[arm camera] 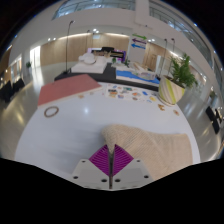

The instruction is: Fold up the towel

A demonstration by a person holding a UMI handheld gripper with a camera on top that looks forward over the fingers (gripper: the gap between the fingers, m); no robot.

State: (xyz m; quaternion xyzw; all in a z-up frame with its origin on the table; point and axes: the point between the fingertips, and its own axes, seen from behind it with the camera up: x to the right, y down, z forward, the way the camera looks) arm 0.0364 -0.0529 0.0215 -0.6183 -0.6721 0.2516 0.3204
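Note:
A beige towel [150,148] lies on the white table [80,130], just ahead of my fingers and spreading to the right of them. My gripper [110,158] is at the towel's near left corner. Its purple pads [100,160] meet with a thin edge of the towel pinched between them. The pinched corner is partly hidden by the fingers.
A reddish-brown mat [62,90] lies at the far left of the table, with a small ring [51,111] near it. Small objects [125,96] sit mid-table. A potted plant [176,82] stands at the right. Chairs and a blue-white stand are beyond.

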